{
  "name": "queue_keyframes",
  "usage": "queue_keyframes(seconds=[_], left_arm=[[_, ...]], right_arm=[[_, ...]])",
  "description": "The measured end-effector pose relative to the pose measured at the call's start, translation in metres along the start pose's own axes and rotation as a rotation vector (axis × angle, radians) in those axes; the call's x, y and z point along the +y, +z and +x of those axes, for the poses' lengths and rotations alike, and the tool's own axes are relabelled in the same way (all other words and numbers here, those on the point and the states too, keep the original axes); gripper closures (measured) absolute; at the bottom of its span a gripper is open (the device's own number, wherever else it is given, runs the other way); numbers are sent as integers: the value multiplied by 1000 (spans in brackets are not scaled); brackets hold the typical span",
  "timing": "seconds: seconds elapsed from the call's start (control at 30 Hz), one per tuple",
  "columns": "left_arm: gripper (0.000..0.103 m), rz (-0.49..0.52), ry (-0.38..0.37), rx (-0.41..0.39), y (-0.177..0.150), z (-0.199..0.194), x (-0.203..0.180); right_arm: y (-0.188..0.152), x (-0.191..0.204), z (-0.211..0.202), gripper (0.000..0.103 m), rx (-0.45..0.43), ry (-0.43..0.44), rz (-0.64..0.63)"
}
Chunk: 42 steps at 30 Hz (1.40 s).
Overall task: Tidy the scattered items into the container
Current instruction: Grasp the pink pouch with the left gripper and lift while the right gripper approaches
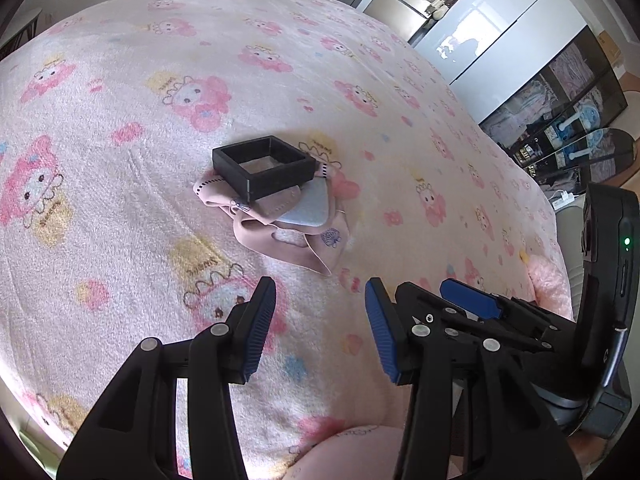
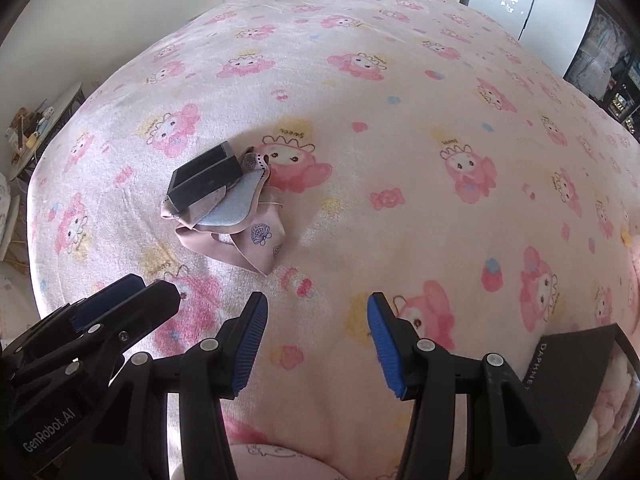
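Observation:
A small black square box (image 1: 264,168) (image 2: 206,178) lies on top of a crumpled pink cloth (image 1: 288,236) (image 2: 256,244) with a pale blue pad (image 1: 310,208) (image 2: 232,204), near the middle of the pink patterned bed. My left gripper (image 1: 320,328) is open and empty, hovering short of the pile; it also shows in the right wrist view (image 2: 136,296). My right gripper (image 2: 316,340) is open and empty to the right of the pile; it also shows in the left wrist view (image 1: 468,300). A dark container (image 2: 576,364) labelled DAPHNE lies at the near right.
The pink cartoon blanket (image 1: 120,100) (image 2: 400,120) covers the bed. Wardrobes and a fridge (image 1: 420,0) stand beyond its far right side. A small side table (image 2: 44,120) with clutter stands to the left.

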State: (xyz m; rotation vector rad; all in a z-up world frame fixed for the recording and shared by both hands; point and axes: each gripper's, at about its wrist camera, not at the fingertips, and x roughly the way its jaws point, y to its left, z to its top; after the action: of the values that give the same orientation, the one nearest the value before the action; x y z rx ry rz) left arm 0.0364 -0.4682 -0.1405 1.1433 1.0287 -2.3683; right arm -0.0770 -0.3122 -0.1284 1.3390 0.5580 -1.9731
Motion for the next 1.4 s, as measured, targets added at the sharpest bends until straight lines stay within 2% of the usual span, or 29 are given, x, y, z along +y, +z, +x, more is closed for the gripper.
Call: queue_keyframes(seconds=[0.2, 0.37, 0.53, 0.63, 0.67, 0.7, 0.73, 0.8, 0.93, 1.0, 1.2, 1.23, 1.3, 1.33, 1.37, 1.4], left_arm=[[55, -56, 32, 9, 16, 35, 21], [54, -83, 74, 12, 28, 53, 33], [49, -127, 43, 12, 37, 66, 46], [50, -135, 43, 19, 37, 75, 50], [61, -134, 35, 23, 36, 76, 50], [69, -130, 20, 32, 35, 77, 49], [75, -123, 10, 37, 33, 77, 46], [82, -96, 10, 38, 30, 72, 39], [97, -29, -31, 43, 20, 53, 17], [98, 0, -50, 45, 12, 43, 5], [100, 20, -66, 23, 1, 19, -7], [99, 6, -67, 15, 2, 19, -5], [75, -49, -56, 19, 7, 26, 8], [46, -78, -37, 20, 10, 32, 16], [38, -99, -6, 16, 13, 38, 23], [38, -107, 32, 17, 15, 42, 29]], right_arm=[[21, 3, 43, 55, 37, -2, -9], [25, 3, 63, 55, 31, -16, 6], [27, 9, 79, 55, 42, 5, -10], [29, 9, 90, 55, 31, 66, -13], [29, 7, 92, 58, 31, 89, -4], [30, 5, 91, 66, 26, 120, 10], [30, 2, 90, 71, 26, 153, 21], [29, 0, 85, 91, 30, 210, 23], [18, 1, 61, 94, -2, 241, -9], [13, 0, 49, 94, -7, 270, -4], [3, 2, 32, 96, -36, 256, -15], [4, 2, 33, 96, -35, 249, -15], [6, 1, 35, 96, -37, 229, -6], [6, -1, 38, 96, -35, 224, 3], [8, -3, 41, 93, -26, 219, 13], [10, -5, 46, 84, -14, 212, 23]])
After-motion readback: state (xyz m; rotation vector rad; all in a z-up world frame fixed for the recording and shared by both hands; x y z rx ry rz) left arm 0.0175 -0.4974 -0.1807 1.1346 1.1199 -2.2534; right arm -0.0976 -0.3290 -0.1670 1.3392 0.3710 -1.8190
